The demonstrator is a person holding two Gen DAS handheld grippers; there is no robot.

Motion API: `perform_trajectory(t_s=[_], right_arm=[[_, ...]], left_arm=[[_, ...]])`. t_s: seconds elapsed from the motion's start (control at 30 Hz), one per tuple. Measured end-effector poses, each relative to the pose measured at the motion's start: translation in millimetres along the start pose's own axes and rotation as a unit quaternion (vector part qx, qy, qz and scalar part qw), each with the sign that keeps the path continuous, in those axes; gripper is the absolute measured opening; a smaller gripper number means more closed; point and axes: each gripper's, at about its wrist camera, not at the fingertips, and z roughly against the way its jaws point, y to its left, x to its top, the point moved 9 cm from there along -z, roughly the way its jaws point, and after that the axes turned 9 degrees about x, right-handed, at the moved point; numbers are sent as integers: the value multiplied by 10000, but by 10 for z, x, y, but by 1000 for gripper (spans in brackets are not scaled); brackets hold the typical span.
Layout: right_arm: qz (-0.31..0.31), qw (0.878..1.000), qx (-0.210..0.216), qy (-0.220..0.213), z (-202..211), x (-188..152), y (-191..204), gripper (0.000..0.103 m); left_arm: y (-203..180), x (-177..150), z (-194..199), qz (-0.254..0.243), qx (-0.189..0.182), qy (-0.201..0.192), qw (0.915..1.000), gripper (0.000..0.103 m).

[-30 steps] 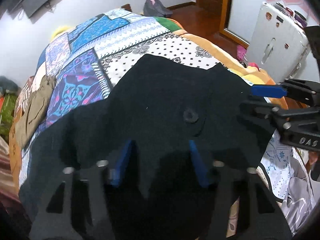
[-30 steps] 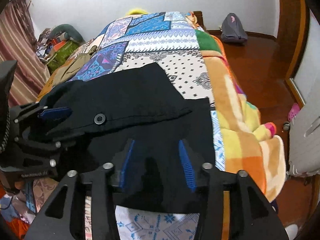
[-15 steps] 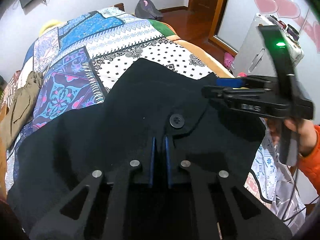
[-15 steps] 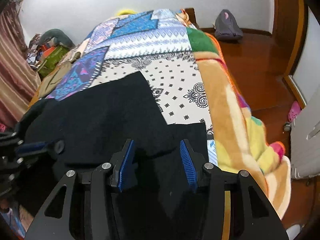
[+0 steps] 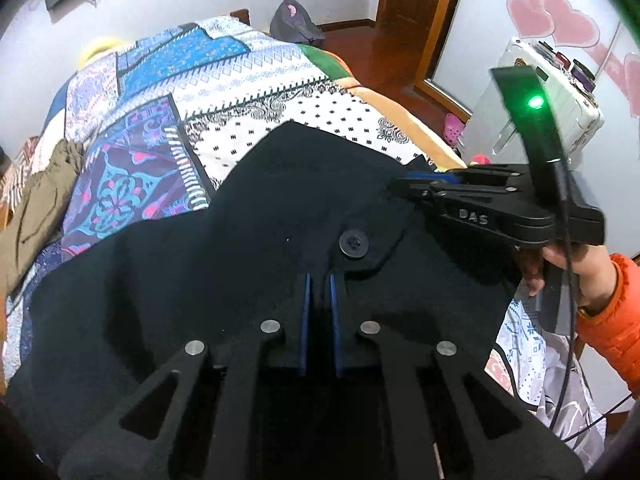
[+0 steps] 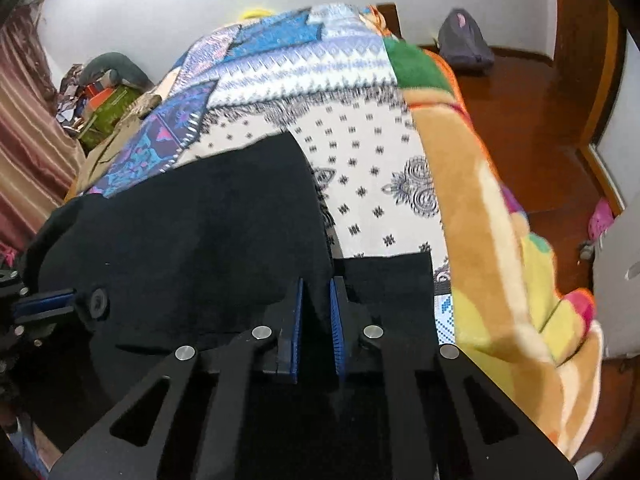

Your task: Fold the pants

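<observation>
Black pants lie spread on a patchwork bedspread, waist end toward me, with a black button at the waistband. My left gripper is shut on the waistband just below the button. My right gripper is shut on the waistband's right part of the pants. In the left wrist view the right gripper shows from the side, pinching the pants' right edge. In the right wrist view the left gripper sits at the left by the button.
A brown garment lies on the bed's left side. An orange blanket hangs over the bed's right edge. A white suitcase, a grey backpack and wooden floor are to the right.
Both grippers were open over the waistband a second ago. The left shut first on the fabric below the button, then the right shut on the right edge; both moved forward.
</observation>
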Motion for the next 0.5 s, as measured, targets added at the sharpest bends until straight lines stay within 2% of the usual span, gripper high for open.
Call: perform_trajectory(t_s=[0.27, 0.5], right_arm=[[237, 9978, -90, -609, 677, 139, 132, 11], [86, 9972, -324, -667, 1060, -135, -6, 11]], left_arm=[[-94, 142, 362, -64, -9, -392, 9992, 7], [-368, 38, 508, -374, -113, -458, 9982, 7]])
